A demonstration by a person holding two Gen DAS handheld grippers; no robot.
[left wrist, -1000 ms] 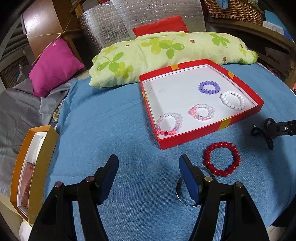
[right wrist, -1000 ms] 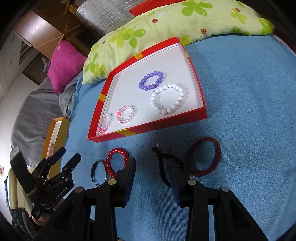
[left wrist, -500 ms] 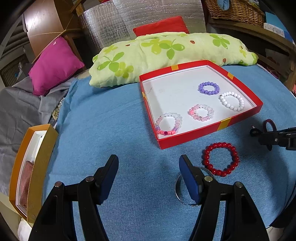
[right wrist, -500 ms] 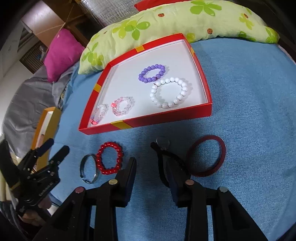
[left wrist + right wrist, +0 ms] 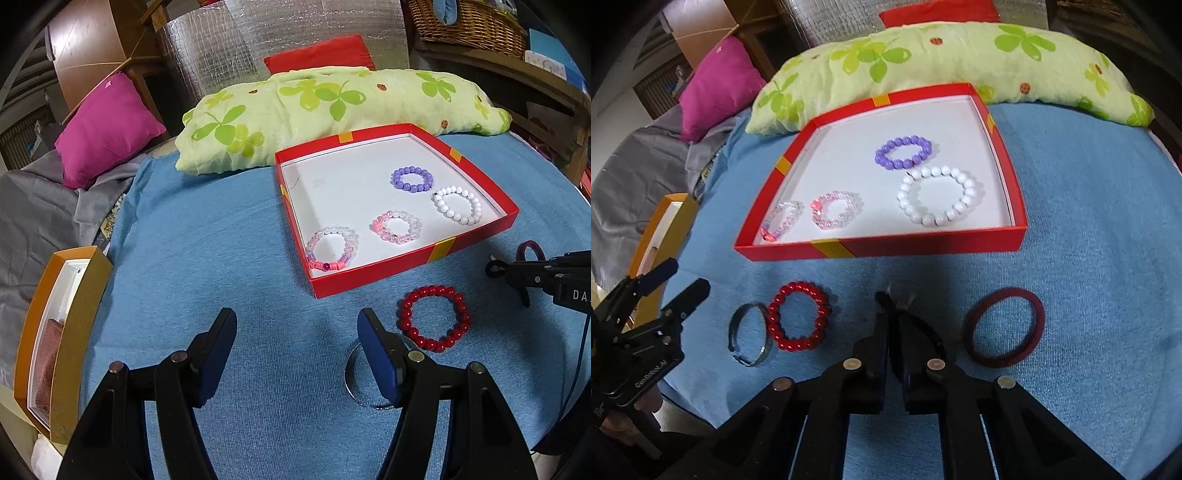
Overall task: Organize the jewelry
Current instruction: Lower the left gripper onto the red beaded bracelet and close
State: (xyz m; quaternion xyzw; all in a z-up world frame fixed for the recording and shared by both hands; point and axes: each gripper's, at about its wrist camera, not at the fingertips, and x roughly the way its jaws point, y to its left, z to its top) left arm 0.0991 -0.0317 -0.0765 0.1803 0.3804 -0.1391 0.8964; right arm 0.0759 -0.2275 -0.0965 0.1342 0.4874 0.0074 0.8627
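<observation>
The right gripper (image 5: 892,325) has just been clenched on a thin black bracelet (image 5: 886,300) below the red cardboard tray (image 5: 886,249), readying its transfer.

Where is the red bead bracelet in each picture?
Left wrist view: the red bead bracelet lies on the blue cloth at lower right, just right of the left gripper.
Right wrist view: it is at lower left, beside a silver bangle.
Shared landmark: the red box, just beyond it in both.
</observation>
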